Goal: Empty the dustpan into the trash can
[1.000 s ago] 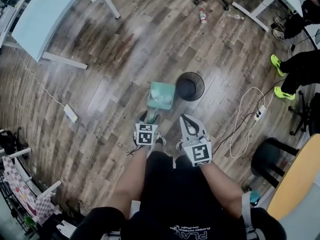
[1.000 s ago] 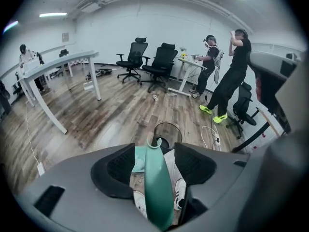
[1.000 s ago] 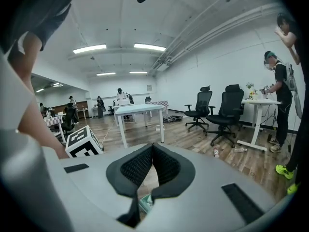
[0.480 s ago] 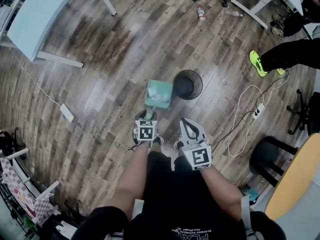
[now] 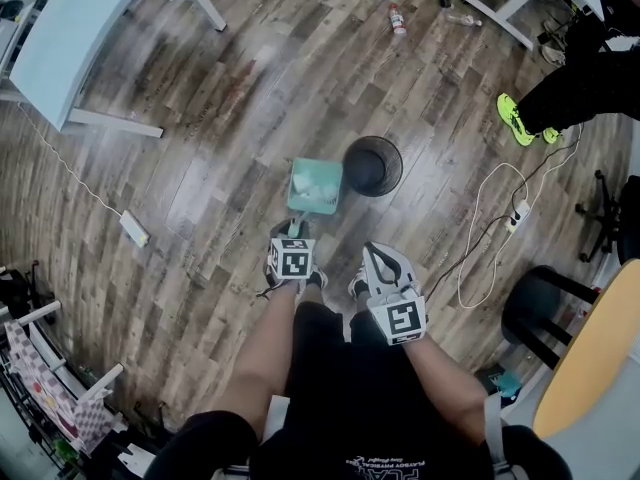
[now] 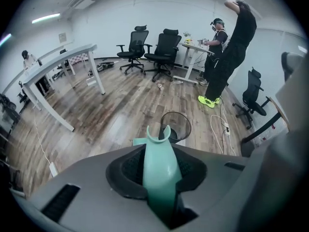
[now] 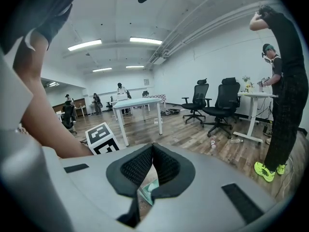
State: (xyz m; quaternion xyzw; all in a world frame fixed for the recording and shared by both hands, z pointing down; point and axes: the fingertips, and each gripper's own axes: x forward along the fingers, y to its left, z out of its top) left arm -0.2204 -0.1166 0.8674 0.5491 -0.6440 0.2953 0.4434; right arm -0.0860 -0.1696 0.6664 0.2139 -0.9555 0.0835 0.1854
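Ok so the teal dustpan (image 5: 315, 186) is right next to the trash can (image 5: 374, 139), on its left in the head view, w/ the pan end just beside the can's rim and the handle (image 6: 161, 178) running back toward the person. There's some pale stuff in the pan, can't tell what tbh. The left gripper (image 5: 293, 233) is on the handle end, a bit further from the can than the pan. Its fingers have just been closing and now pinch the handle from both sides. The right gripper (image 7: 153, 149) hangs near the can too, on the person's side and clear of it, fingers together at the tips w/ nothing in them. Wood floor (image 5: 230, 118) under everything.
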